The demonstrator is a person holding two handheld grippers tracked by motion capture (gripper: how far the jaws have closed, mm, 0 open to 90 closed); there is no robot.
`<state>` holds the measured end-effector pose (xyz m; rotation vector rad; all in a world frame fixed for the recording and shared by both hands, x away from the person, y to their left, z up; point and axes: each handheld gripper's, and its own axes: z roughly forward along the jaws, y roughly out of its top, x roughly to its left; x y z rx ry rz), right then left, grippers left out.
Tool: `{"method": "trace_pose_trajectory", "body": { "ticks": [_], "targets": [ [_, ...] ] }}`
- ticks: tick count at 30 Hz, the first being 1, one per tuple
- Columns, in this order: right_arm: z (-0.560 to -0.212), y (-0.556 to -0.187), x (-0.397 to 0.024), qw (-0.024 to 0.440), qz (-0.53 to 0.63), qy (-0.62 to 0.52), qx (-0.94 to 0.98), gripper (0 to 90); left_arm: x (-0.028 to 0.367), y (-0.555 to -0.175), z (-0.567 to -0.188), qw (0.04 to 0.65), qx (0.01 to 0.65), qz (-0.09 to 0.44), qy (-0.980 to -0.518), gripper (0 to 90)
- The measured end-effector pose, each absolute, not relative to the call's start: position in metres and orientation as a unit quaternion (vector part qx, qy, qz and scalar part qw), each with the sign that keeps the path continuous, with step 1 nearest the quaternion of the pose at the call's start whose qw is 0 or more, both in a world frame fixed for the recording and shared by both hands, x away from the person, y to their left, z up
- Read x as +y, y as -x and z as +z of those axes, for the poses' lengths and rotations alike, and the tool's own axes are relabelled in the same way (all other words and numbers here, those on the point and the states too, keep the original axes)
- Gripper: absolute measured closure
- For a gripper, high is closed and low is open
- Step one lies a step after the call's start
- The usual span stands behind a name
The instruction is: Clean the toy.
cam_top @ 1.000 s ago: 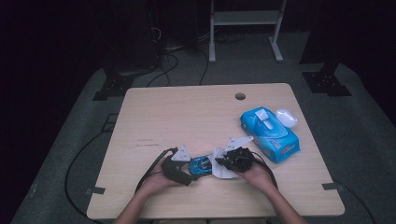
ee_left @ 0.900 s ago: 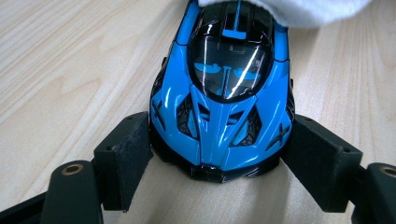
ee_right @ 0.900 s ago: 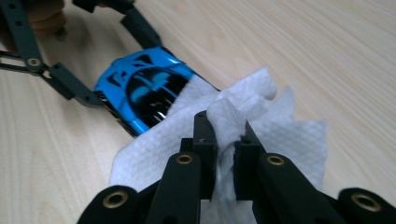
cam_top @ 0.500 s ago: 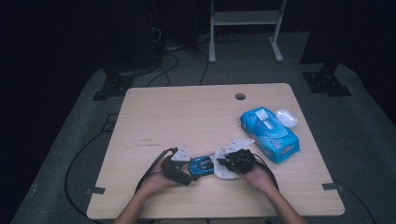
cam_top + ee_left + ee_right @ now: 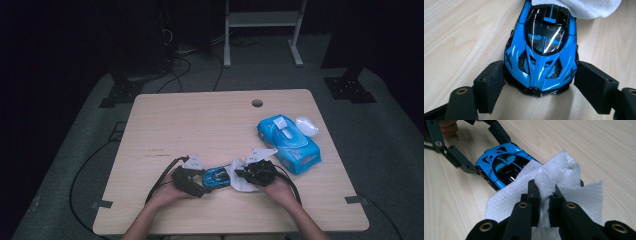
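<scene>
Near the front edge of the table (image 5: 165,125), a little left of its middle, I have a blue toy car (image 5: 216,176) pinned between the pads of my left gripper (image 5: 199,184). Seen along that gripper, both black pads press on the car's sides close to the end that faces me, and the car's wheels rest on the wood. My right gripper (image 5: 243,175) comes in from the right, its jaws pinched tight on a bunched fold of a white wipe (image 5: 554,182). That wipe drapes over the end of the car away from my left gripper, covering part of the dark roof. Farther off to the right, well apart from my hands, lies a blue pack of wipes (image 5: 288,143) with a small white lid (image 5: 307,125) just beside it.
</scene>
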<state>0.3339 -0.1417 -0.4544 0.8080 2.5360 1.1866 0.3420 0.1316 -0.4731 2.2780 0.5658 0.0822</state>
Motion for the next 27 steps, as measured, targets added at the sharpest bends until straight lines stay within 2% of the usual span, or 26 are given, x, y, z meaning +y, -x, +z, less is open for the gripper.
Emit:
{"method": "trace_pose_trajectory", "body": {
  "ticks": [6, 10, 16, 27],
  "targets": [
    [-0.456, -0.332, -0.144, 0.111, 0.408, -0.278, 0.862, 83.0, 0.139, -0.347, -0.471, 0.418, 0.242, -0.004, -0.875, 23.3],
    [-0.457, -0.331, -0.145, 0.112, 0.411, -0.276, 0.862, 83.2, 0.142, -0.351, -0.470, 0.427, 0.268, -0.012, -0.864, 20.4],
    [-0.458, -0.330, -0.146, 0.110, 0.410, -0.271, 0.864, 83.6, 0.142, -0.357, -0.476, 0.433, 0.300, -0.047, -0.849, 21.8],
    [-0.453, -0.327, -0.142, 0.127, 0.389, -0.258, 0.875, 83.6, 0.140, -0.356, -0.477, 0.435, 0.306, -0.047, -0.846, 23.9]
  ]
}}
